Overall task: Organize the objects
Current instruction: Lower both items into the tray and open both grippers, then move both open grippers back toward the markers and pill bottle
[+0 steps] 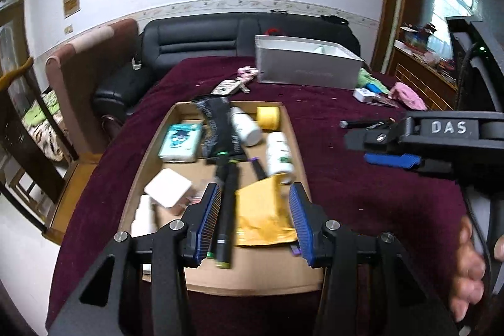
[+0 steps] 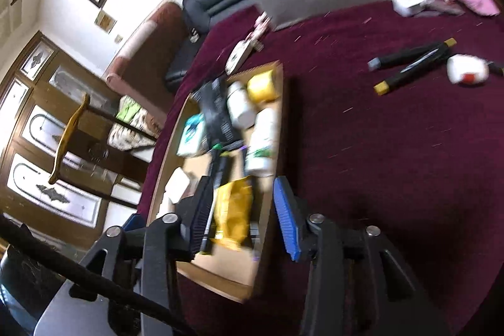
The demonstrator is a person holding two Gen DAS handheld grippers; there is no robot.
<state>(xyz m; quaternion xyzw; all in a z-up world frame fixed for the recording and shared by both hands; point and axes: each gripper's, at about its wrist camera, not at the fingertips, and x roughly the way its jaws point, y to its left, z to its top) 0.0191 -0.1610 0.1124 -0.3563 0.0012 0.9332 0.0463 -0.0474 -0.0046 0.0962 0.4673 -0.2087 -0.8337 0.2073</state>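
Cardboard tray loaded, loose markers still lying off to its right

Maroon velvet cloth (image 2: 362, 147) covers the table, and the shallow brown cardboard tray (image 2: 271, 178) on it already holds white bottles, a black packet, a yellow crinkled pouch (image 1: 264, 210) and black markers. Outside the tray, well to its right, lie the black marker pens with yellow and grey caps (image 2: 412, 63), crossed over each other beside a small white case (image 2: 466, 70), their long axes running roughly across the right wrist view, tilted up to the right. The right gripper (image 2: 242, 216) sits over the tray's near end, blue-padded jaws apart with nothing clamped; the left gripper (image 1: 255, 219) likewise hangs open above the pouch, not pressing it. Judging by layout, the right gripper is the nearer to those pens and would need to swing away from the tray, rightward, and line its jaws across a pen's length.
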